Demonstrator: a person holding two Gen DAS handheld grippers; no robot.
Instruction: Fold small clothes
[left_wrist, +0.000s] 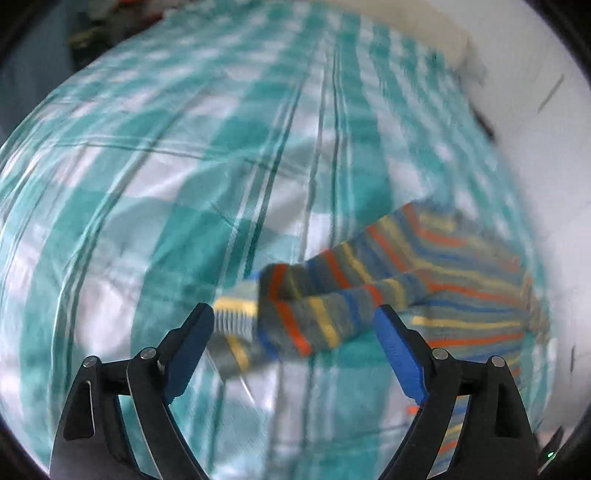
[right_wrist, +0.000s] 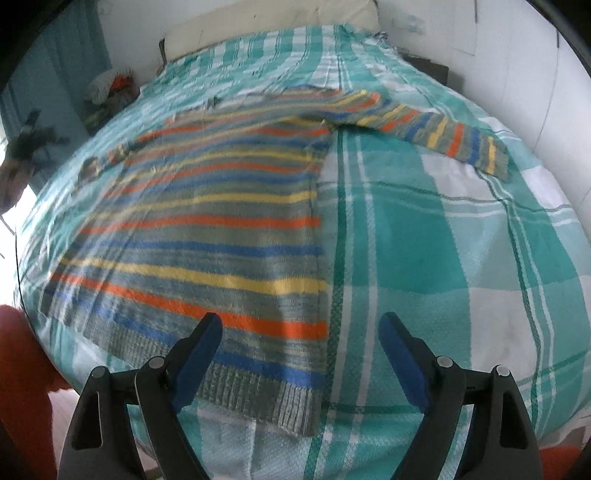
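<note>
Right wrist, sweater (right_wrist: 207, 236) lengthwise, hem nearest

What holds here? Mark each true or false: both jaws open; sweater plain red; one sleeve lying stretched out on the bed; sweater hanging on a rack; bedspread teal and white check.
1. Both sets of jaws stand open. True: the left gripper and the right gripper both gape, holding nothing.
2. The sweater is plain red. False: it is grey with orange, blue and yellow stripes.
3. One sleeve lies stretched out on the bed. True.
4. The sweater hangs on a rack. False: it lies spread flat on the bed.
5. The bedspread is a teal and white check. True.
</note>
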